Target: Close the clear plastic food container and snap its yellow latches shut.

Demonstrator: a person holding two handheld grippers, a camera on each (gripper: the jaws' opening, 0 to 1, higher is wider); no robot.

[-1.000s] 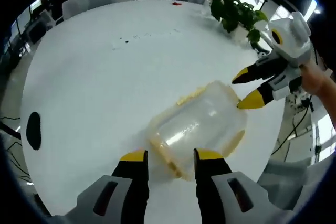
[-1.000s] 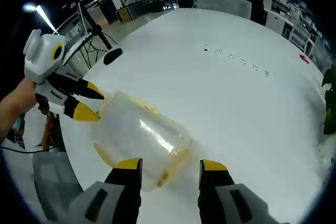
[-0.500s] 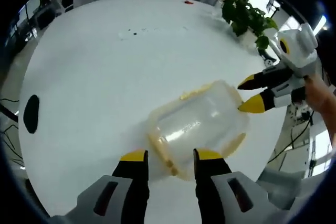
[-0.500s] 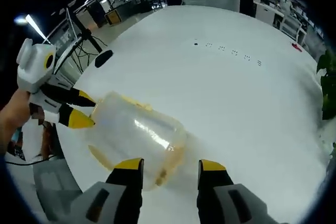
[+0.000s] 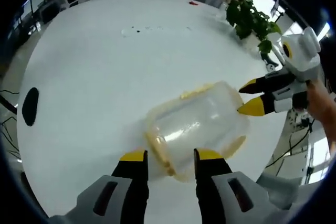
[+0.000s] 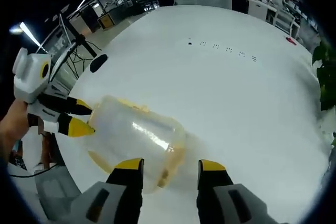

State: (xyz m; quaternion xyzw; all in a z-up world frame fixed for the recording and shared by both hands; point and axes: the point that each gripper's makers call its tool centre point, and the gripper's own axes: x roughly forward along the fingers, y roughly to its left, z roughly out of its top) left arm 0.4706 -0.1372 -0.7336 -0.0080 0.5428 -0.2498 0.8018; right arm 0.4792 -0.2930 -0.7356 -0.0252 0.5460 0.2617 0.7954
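Left gripper view: left gripper [image 5: 170, 156] jaws parted at container [image 5: 197, 124] end

The left gripper [image 5: 169, 156] has grey moulded jaws with black inner faces and yellow tips. The right gripper [image 5: 245, 97] matches, behind it a white housing with a yellow-ringed port, gripped by a bare hand [image 5: 320, 96].

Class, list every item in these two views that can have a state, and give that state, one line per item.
Clear plastic food container with yellow latches: lid on, lying on the white round table; whether the latches are snapped cannot be told.
Left tongs: open, jaws at one end of the container.
Right tongs: open, jaws at the other end.
Green potted plant: upright at the table edge.
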